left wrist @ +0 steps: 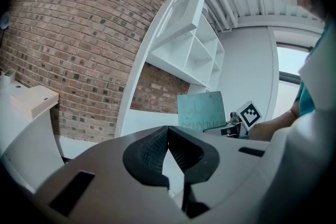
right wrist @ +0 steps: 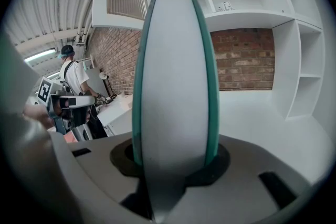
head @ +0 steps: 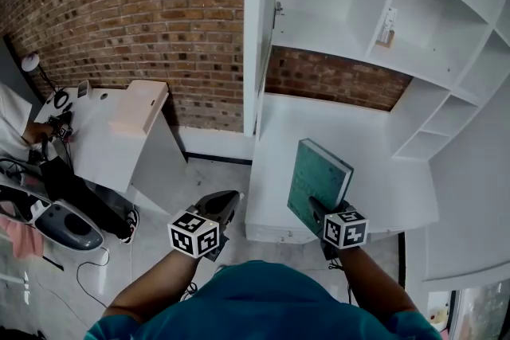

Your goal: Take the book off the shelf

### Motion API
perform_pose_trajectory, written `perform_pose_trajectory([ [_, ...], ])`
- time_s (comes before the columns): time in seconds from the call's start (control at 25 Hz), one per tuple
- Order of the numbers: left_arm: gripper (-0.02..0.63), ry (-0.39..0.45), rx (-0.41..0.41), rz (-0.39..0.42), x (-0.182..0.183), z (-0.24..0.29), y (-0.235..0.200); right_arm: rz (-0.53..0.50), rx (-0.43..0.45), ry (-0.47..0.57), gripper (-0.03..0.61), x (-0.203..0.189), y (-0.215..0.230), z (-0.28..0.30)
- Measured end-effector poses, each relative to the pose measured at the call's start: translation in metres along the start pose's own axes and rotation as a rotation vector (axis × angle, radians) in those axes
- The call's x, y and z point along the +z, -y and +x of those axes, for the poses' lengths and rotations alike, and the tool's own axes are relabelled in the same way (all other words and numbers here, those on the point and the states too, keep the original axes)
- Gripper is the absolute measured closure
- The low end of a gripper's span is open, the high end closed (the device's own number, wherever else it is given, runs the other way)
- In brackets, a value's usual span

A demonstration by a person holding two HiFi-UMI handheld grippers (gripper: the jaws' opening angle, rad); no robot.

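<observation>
Currently gripping the teal hardcover book [head: 320, 171] with the right gripper [head: 319, 209], with jaws clamped on both covers at the lower end and with the white page edges toward that gripper's camera. Holding the book clear of the white open-compartment shelf unit [head: 351, 36], outside every compartment, standing on end and leaning slightly, over the front part of the white counter [head: 390, 171] below that unit. Cannot tell contact between book and counter. Holding the left gripper [head: 225, 201] off to the left of the counter, over the pale floor [head: 199, 179], well apart from the book, with jaws closed tip to tip on nothing. Facing a red brick wall [head: 143, 4] behind the unit, with a second white desk [head: 103, 139] at far left. Showing, in the right gripper view, a person in a white shirt [right wrist: 73, 76] standing beside that desk.
</observation>
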State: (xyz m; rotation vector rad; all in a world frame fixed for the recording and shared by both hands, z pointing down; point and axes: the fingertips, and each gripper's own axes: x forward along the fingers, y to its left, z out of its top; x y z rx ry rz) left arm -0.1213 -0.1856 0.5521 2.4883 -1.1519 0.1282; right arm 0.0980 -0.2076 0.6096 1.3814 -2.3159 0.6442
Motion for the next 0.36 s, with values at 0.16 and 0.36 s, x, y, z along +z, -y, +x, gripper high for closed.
perform_pose_trajectory([
  [0.16, 0.597, 0.005, 0.0, 0.0, 0.0003, -0.0015, 0.0021, -0.002, -0.002, 0.001, 0.413, -0.0003, 0.0004, -0.002],
  [0.36, 0.598, 0.007, 0.004, -0.004, -0.0015, -0.0045, 0.0021, -0.005, -0.002, 0.005, 0.413, 0.0003, 0.0001, -0.004],
])
